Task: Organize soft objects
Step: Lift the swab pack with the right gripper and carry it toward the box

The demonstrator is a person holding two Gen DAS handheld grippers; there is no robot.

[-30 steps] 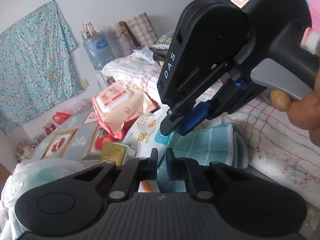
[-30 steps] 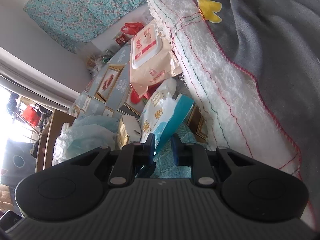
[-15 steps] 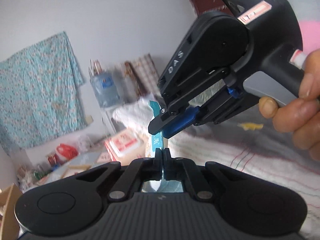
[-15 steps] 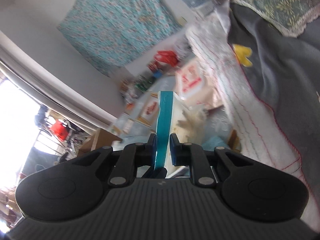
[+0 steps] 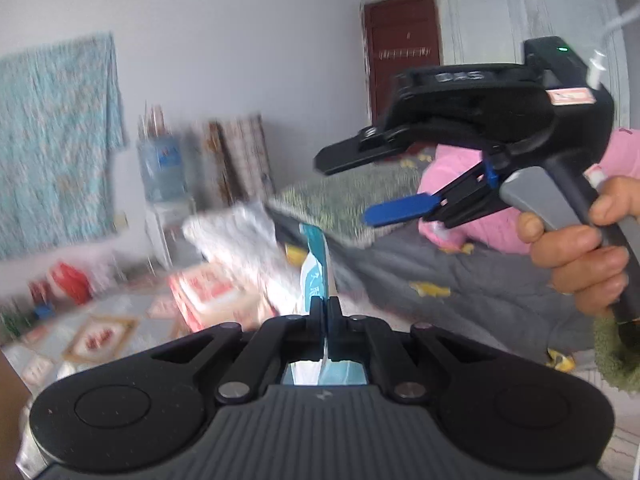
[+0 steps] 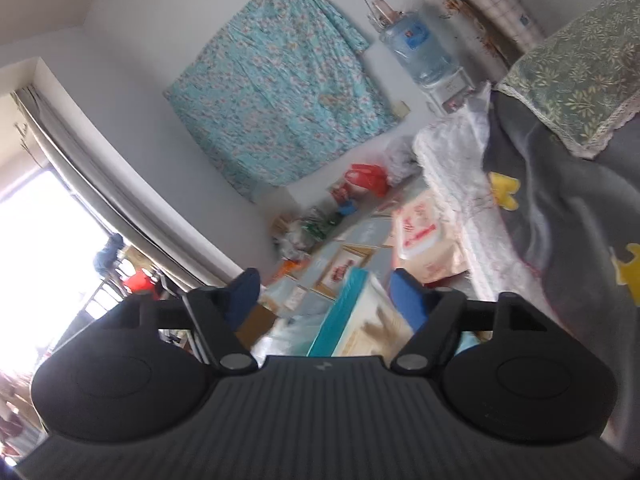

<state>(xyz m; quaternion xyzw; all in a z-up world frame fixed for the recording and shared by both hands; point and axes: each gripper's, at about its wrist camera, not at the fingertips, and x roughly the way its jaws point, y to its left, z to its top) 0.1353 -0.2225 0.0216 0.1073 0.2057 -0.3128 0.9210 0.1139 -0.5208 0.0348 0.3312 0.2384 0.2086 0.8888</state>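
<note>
raised lettering "das" on the black body of the right gripper [image 5: 348,184], seen upside down in the left wrist view. red print on the pink wipes pack [image 6: 420,232], too blurred to read. white characters on the teal packet [image 5: 314,276] held in the left gripper [image 5: 325,306], not legible. blue label on the water bottle [image 6: 416,50], unreadable.

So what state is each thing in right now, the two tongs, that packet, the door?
Left tongs: shut on the packet's edge.
Right tongs: jaws opening, pads off the packet.
Packet: held up off the bed, hanging from the left tongs only.
Door: closed.
Bed: covered by a grey blanket.
</note>
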